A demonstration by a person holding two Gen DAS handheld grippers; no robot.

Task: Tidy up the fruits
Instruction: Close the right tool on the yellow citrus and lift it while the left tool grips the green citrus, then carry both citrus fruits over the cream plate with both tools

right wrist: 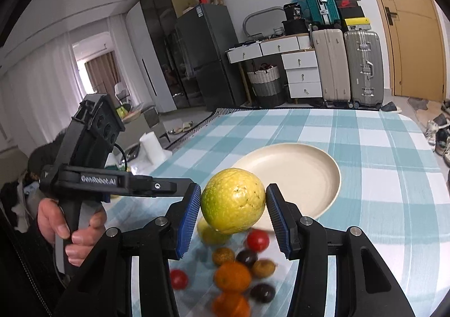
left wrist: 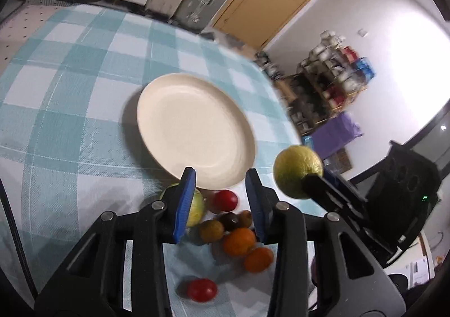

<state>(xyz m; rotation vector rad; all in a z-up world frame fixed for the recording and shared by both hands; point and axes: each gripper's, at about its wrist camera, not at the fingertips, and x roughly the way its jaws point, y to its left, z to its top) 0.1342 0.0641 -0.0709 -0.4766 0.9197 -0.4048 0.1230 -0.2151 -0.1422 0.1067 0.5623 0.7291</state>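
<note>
One cream plate (right wrist: 323,173) lay on the checked table (right wrist: 379,148), and every other place here is given from it. On the plate's near side sat a loose cluster of small fruit: two red tomatoes (right wrist: 257,240), two oranges (right wrist: 232,275), two dark round fruits (right wrist: 246,258), two small brownish ones (right wrist: 223,256), and one pale green-yellow fruit (left wrist: 197,208) lying closest to the plate's near-left rim.

The left tongs (left wrist: 222,201) hung above that cluster, their blue pads spread wide with nothing between them and touching nothing.

The right tongs (right wrist: 233,214) were closed on one large yellow-green citrus (right wrist: 233,200), a pad pressed against each side. It was held in the air above the cluster, just short of the plate's near rim. The fruit was slightly oval; in the right wrist view its long axis tilted from upper left to lower right, though which end was the stem could not be told.
</note>
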